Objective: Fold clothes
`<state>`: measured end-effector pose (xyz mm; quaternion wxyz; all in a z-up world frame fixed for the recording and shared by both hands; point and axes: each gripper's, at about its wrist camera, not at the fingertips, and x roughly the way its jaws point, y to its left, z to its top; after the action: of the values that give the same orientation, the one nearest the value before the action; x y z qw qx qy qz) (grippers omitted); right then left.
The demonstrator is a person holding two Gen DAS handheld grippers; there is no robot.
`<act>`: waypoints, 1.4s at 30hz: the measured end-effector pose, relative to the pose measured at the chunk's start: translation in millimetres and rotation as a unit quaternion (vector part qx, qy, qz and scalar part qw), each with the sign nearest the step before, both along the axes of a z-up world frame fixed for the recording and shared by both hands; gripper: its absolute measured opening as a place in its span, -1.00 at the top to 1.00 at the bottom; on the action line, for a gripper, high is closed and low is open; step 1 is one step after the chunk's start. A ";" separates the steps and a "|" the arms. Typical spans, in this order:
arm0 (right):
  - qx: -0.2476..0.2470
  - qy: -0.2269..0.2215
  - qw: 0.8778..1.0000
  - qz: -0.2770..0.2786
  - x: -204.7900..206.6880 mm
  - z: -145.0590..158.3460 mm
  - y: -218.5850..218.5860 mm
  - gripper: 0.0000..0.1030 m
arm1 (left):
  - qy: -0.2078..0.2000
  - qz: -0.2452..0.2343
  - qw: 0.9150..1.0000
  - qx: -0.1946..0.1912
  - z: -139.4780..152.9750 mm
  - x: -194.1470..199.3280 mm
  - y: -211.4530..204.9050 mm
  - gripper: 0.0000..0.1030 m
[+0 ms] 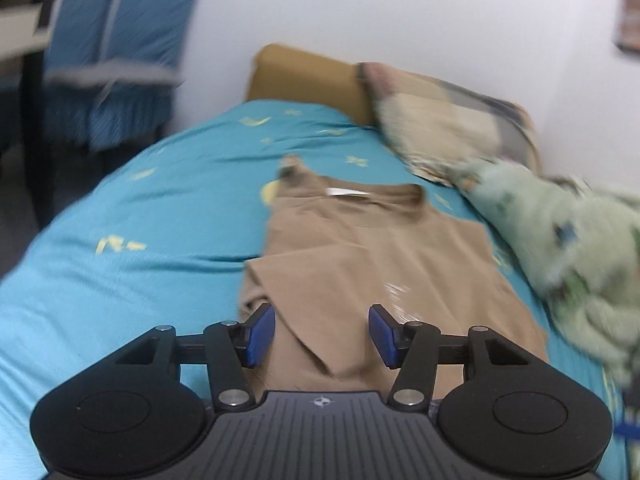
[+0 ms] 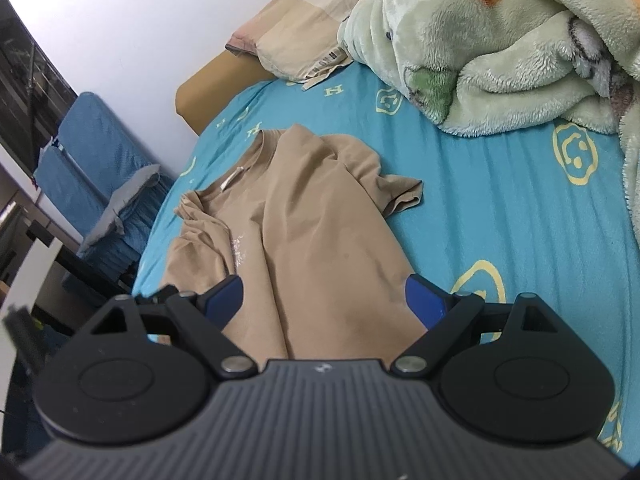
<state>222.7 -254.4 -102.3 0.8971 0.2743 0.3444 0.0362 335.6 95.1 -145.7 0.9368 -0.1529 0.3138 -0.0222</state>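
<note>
A tan T-shirt (image 1: pixel 360 252) lies on the turquoise bed sheet (image 1: pixel 140 220), collar at the far end, its left side folded in over the body. It also shows in the right wrist view (image 2: pixel 320 232), with one short sleeve sticking out to the right. My left gripper (image 1: pixel 322 334) is open and empty, just above the shirt's near hem. My right gripper (image 2: pixel 324 300) is open and empty over the near part of the shirt. Its blue pads (image 2: pixel 424 300) stand wide apart on either side of the cloth.
A fluffy pale green blanket (image 2: pixel 500 40) is heaped on the right side of the bed. A patchwork pillow (image 2: pixel 304 28) and a tan headboard (image 1: pixel 304 76) are at the far end by the white wall. A blue covered chair (image 1: pixel 120 48) stands left of the bed.
</note>
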 end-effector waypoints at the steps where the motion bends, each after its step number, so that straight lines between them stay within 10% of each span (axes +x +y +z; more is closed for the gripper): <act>1: -0.004 0.001 1.000 0.001 0.6 -1.6 1.1 -0.73 | 0.006 0.011 1.000 -0.014 -3.6 7.5 6.1 0.04; 6: -0.031 0.012 0.999 0.008 6.6 -10.5 9.1 -0.73 | 0.000 0.043 0.998 -0.049 -3.7 34.9 37.8 0.90; 14: -0.072 0.021 0.997 0.021 12.7 -18.5 22.6 -0.73 | -0.028 0.072 0.997 -0.027 47.0 57.2 119.9 0.93; 17: -0.087 0.020 0.996 0.024 15.3 -19.9 26.7 -0.73 | -0.022 0.135 0.989 0.049 71.8 78.5 157.1 0.94; 23: -0.104 0.017 0.994 0.029 19.9 -22.6 33.1 -0.73 | 0.041 0.208 0.974 0.083 54.3 104.9 205.7 0.88; 33: -0.114 -0.013 0.992 0.051 16.4 -13.6 46.7 -0.73 | 0.127 0.104 0.986 0.002 47.8 -37.1 151.2 -0.05; 42: -0.133 -0.047 0.988 0.060 -9.8 7.0 46.2 -0.73 | 0.315 0.061 0.945 -0.059 30.7 -199.4 95.0 -0.11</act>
<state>212.9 -208.2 -95.4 0.9370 0.1296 0.3194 0.0571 136.3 190.1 -115.1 0.7793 -0.2256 0.5809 0.0654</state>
